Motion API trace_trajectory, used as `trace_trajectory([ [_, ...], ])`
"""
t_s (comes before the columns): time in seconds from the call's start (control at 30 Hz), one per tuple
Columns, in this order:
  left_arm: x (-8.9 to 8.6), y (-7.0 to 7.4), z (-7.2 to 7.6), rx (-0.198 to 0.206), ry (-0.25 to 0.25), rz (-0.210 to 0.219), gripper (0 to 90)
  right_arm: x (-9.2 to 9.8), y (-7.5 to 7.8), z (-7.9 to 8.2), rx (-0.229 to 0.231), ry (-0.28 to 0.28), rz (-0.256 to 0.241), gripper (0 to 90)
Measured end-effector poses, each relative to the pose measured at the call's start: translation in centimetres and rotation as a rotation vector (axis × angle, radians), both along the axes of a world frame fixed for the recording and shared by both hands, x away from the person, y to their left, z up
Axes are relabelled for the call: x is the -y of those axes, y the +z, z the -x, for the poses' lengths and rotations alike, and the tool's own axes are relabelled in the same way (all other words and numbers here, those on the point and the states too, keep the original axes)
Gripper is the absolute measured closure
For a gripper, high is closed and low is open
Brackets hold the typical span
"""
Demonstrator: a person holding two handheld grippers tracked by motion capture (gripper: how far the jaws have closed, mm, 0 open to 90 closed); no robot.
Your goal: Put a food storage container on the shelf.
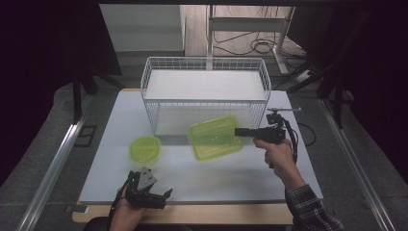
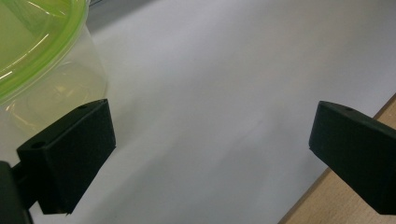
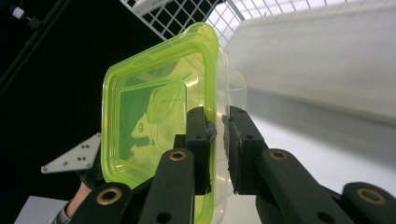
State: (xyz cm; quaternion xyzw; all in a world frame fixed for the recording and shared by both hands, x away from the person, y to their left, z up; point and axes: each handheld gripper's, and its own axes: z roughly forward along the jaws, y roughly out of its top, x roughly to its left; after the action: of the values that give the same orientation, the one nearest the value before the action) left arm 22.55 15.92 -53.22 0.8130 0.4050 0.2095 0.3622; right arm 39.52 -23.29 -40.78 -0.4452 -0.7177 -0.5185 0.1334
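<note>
Left gripper point(image 1: 161, 196) idle; basket point(image 1: 206, 98) behind held container point(image 1: 215, 138).

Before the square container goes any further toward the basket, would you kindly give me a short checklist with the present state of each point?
1. Right tool clamped on the rim of the square green container: ok, jaws closed on its edge.
2. Container lifted clear of the table: cannot tell; it is tilted in the high view.
3. Wire basket free to receive it: ok, nothing inside on its upper level.
4. Left tool out of the way: ok, open at the table's near edge.
5. Round green container clear of the path: ok, it sits to the left, apart.
</note>
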Motion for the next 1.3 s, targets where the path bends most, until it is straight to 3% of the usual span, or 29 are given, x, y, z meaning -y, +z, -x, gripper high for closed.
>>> trace_trajectory([
  [0.43, 0.0, 0.1, 0.1, 0.003, -0.008, 0.014, 0.7, -0.7, 4.0, -1.2, 0.052, -0.028, -0.028, 79.5],
  [0.8, 0.1, 0.1, 0.0, -0.010, -0.017, 0.011, 1.1, -1.4, 6.1, -2.7, 0.065, -0.061, -0.042, 79.5],
  [1.3, 0.2, 0.0, 0.0, -0.012, -0.011, 0.000, 1.0, -2.2, 8.4, -5.2, 0.095, -0.149, -0.043, 79.5],
])
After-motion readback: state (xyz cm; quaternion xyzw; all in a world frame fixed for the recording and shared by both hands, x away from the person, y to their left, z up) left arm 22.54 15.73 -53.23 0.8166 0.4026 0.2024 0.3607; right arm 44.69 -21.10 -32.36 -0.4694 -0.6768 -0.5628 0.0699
